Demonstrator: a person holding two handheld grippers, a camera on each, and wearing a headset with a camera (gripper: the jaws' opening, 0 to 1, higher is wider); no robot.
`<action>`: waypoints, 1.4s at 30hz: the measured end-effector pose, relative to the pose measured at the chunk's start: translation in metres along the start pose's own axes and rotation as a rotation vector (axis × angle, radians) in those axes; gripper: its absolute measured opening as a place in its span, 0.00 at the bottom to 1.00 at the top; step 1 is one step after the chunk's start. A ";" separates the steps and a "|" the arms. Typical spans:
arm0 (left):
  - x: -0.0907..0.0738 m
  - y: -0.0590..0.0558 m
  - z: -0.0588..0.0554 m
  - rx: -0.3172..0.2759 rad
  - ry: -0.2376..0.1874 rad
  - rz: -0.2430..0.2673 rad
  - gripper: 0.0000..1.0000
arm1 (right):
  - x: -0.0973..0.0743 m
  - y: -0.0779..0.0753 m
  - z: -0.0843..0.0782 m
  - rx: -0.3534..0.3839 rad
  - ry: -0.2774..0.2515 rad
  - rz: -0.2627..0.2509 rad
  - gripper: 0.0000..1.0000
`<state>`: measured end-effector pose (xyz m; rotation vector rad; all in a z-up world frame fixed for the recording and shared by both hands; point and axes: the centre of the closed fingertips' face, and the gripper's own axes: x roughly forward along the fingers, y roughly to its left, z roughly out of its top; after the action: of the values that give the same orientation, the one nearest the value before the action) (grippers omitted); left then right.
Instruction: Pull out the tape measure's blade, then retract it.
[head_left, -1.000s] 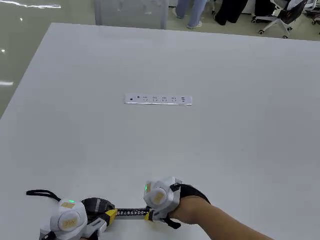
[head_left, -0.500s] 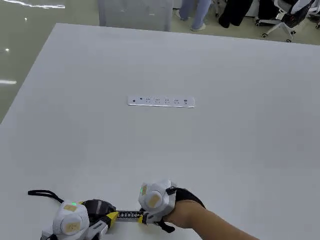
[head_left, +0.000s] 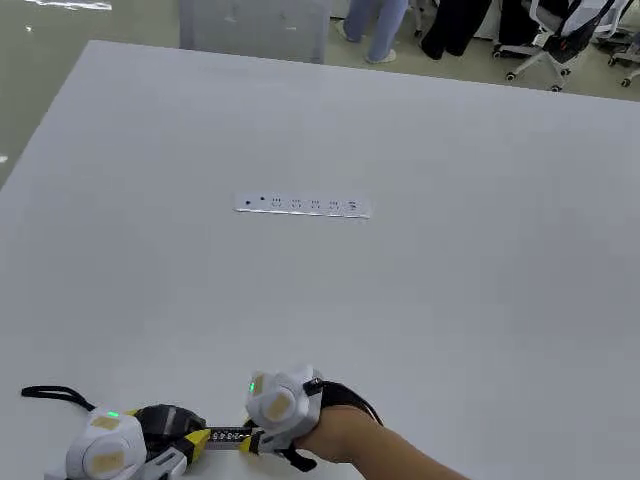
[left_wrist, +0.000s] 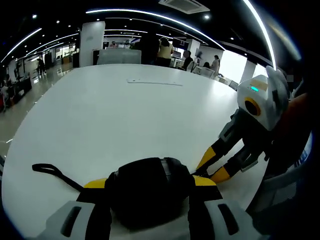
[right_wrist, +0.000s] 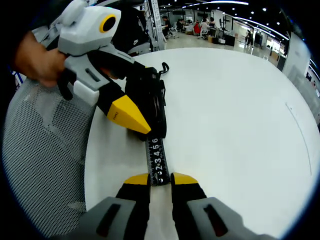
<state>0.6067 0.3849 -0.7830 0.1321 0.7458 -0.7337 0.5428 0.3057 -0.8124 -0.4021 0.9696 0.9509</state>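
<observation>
The black tape measure (head_left: 168, 424) lies near the table's front edge, its wrist strap (head_left: 55, 396) trailing left. My left gripper (head_left: 182, 441) is shut on the tape measure's case (left_wrist: 150, 200). A short length of blade (right_wrist: 156, 154) with printed numbers runs out of the case (right_wrist: 150, 95) to my right gripper (right_wrist: 160, 178), which is shut on the blade's end. In the head view the right gripper (head_left: 251, 440) sits just right of the case, with a short piece of blade (head_left: 228, 436) between them.
A white power strip (head_left: 302, 205) lies flat in the middle of the white table (head_left: 450, 280). Beyond the far edge stand office chairs (head_left: 545, 30) and a person's legs (head_left: 375, 25). A mesh chair seat (right_wrist: 45, 150) lies below the table's near edge.
The right gripper has moved left toward the case, and the exposed blade has grown shorter. The head camera has shifted, so everything sits further left.
</observation>
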 end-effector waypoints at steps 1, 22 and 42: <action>0.000 0.000 0.000 -0.005 0.002 -0.002 0.59 | 0.001 0.000 0.002 0.002 -0.014 0.000 0.14; 0.001 0.000 0.001 -0.021 0.002 -0.007 0.59 | 0.014 0.004 0.022 -0.027 -0.077 0.027 0.14; 0.000 0.000 -0.004 0.038 0.016 -0.031 0.61 | 0.017 0.002 0.023 -0.023 -0.073 0.022 0.14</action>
<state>0.6043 0.3866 -0.7857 0.1614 0.7507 -0.7770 0.5565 0.3306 -0.8140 -0.3739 0.8993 0.9904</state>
